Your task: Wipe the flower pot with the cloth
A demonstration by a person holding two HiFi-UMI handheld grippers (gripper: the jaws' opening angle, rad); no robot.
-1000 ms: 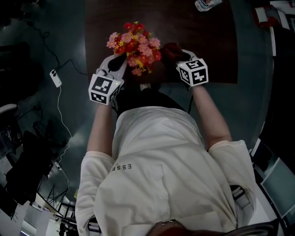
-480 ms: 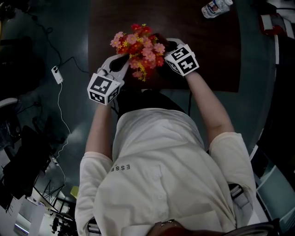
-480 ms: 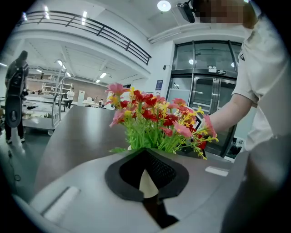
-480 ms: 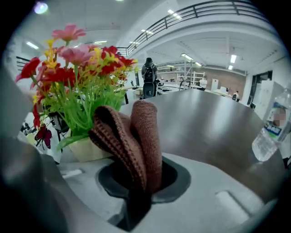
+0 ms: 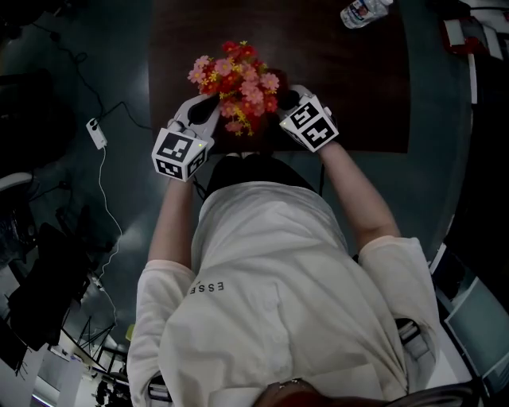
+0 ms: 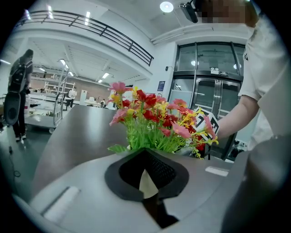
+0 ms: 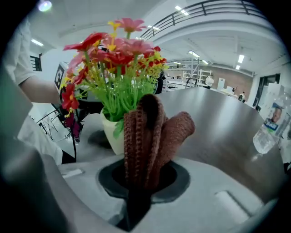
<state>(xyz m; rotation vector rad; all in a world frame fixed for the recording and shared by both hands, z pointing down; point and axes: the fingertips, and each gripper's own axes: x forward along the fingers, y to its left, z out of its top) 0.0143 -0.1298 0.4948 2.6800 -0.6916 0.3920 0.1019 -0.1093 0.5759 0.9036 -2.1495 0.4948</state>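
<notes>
A cream flower pot full of red, pink and yellow artificial flowers stands near the front edge of the dark table. In the head view the blooms hide the pot. My left gripper is at the pot's left side, shut, with a cream sliver of the pot pinched between its jaws. My right gripper is shut on a brown knitted cloth, which sticks up in folds just right of the pot. I cannot tell whether the cloth touches the pot.
A plastic water bottle lies at the table's far right, also seen as the bottle in the right gripper view. A white adapter with a cable lies on the floor to the left. The person's torso is right against the table's front edge.
My right gripper has moved left, closer to the flowers, and has rolled, so its marker cube now sits tilted. The left gripper has stayed at the pot.
</notes>
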